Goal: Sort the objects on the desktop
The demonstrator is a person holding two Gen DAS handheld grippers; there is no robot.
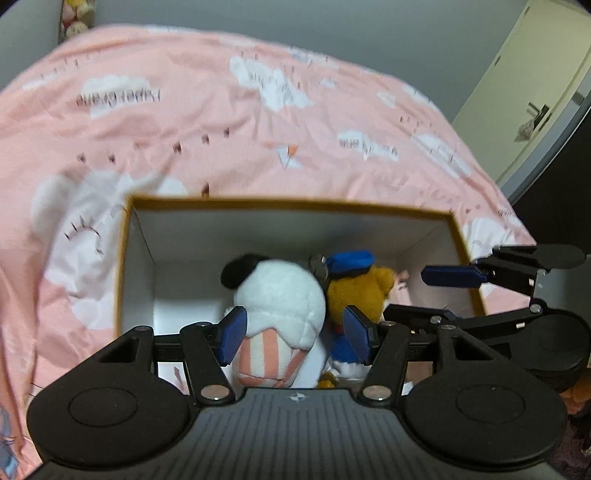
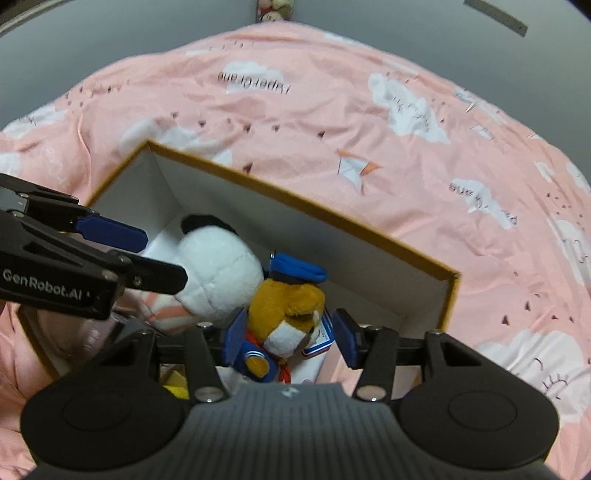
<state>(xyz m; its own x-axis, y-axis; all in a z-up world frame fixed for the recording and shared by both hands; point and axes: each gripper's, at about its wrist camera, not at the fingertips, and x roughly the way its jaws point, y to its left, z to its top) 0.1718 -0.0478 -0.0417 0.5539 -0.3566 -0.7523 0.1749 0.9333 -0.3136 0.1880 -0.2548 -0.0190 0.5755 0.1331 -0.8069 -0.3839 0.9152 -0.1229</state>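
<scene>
An open box with an orange rim and white inside sits on the pink bedsheet; it also shows in the right wrist view. A white plush with black ear and pink-striped clothes stands inside it, between the blue pads of my left gripper, whose jaws are apart and not touching it. A brown bear plush with a blue cap stands beside it, between the pads of my right gripper, also apart. Each gripper shows in the other's view: the right one, the left one.
The pink cloud-print sheet covers the whole surface around the box. A cream door stands at the far right. Small plush toys sit at the far edge by the grey wall. Something yellow lies in the box's near corner.
</scene>
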